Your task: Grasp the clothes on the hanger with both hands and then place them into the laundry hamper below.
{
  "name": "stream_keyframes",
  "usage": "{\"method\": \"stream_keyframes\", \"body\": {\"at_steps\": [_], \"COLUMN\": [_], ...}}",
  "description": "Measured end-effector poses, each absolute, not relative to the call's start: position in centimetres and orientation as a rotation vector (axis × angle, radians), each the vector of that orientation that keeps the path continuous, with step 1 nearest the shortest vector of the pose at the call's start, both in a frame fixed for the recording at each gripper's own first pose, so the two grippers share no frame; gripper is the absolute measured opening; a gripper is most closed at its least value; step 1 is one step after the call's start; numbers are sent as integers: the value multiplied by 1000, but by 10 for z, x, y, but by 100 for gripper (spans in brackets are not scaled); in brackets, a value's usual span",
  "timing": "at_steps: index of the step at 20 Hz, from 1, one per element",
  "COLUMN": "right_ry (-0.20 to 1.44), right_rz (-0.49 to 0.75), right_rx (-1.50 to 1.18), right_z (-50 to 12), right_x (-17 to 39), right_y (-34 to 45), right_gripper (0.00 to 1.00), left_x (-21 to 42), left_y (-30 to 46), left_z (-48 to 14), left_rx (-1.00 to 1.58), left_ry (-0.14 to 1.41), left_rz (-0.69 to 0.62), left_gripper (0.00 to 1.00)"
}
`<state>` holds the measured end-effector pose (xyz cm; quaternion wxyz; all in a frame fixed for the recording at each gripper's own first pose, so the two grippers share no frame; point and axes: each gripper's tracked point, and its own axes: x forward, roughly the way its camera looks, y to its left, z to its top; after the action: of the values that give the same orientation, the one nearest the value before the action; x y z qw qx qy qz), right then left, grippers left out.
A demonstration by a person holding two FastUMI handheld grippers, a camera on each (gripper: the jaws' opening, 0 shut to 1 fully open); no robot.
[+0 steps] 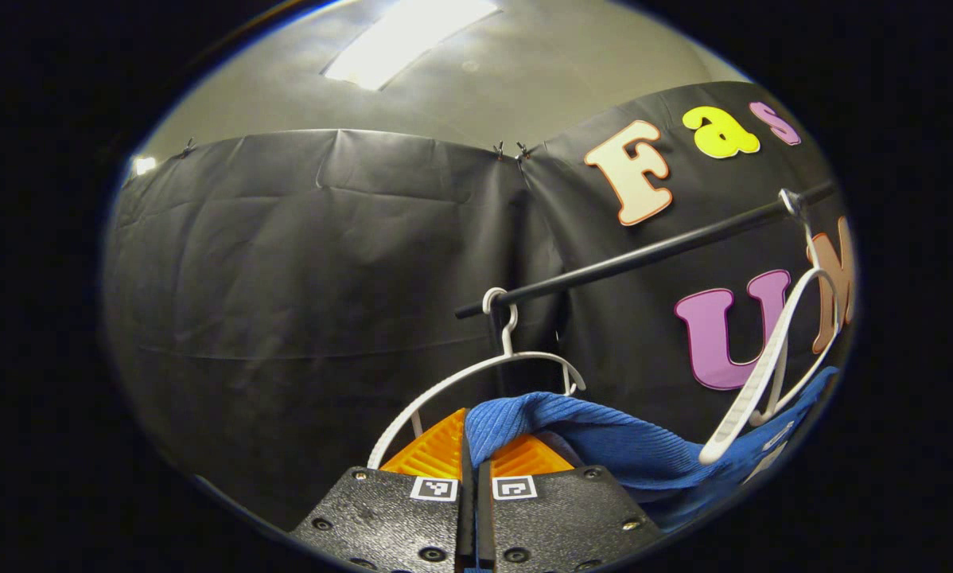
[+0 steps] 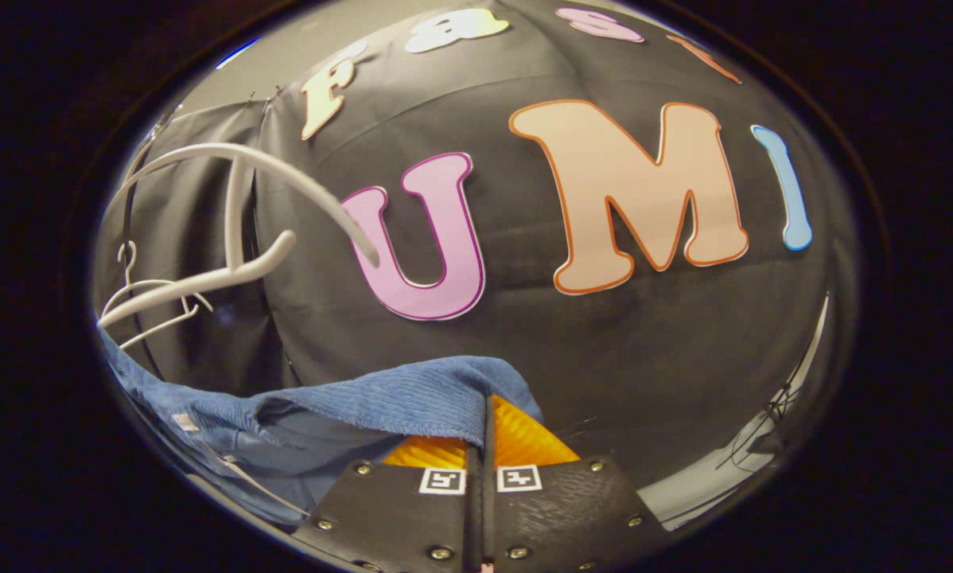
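Fingers of our left gripper (image 1: 470, 446) and right gripper (image 2: 486, 434) clamp the blue garment (image 1: 604, 442), below white hangers (image 1: 476, 374).

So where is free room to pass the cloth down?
Free: left of the rail's end and its hanger, before the booth wall. Crowded: between both hangers, where the cloth hangs, pinched by the left gripper and right gripper.

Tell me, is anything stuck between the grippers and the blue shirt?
No. Both the left gripper and the right gripper already pinch the blue shirt in closed jaws. The white hangers hang nearby on the rail.
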<state>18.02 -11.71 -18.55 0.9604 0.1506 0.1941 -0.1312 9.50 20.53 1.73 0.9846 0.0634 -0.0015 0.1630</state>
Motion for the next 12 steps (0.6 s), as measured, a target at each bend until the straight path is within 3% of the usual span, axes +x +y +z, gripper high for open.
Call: {"method": "stream_keyframes", "body": {"at_steps": [12], "right_ry": [453], "right_rz": [-198], "right_rx": [261], "right_z": [-196], "right_x": [135], "right_y": [-80], "right_gripper": [0], "left_x": [57], "left_y": [128], "left_z": [-73], "left_rx": [164], "left_ry": [165], "left_rz": [138], "left_gripper": [2]}}
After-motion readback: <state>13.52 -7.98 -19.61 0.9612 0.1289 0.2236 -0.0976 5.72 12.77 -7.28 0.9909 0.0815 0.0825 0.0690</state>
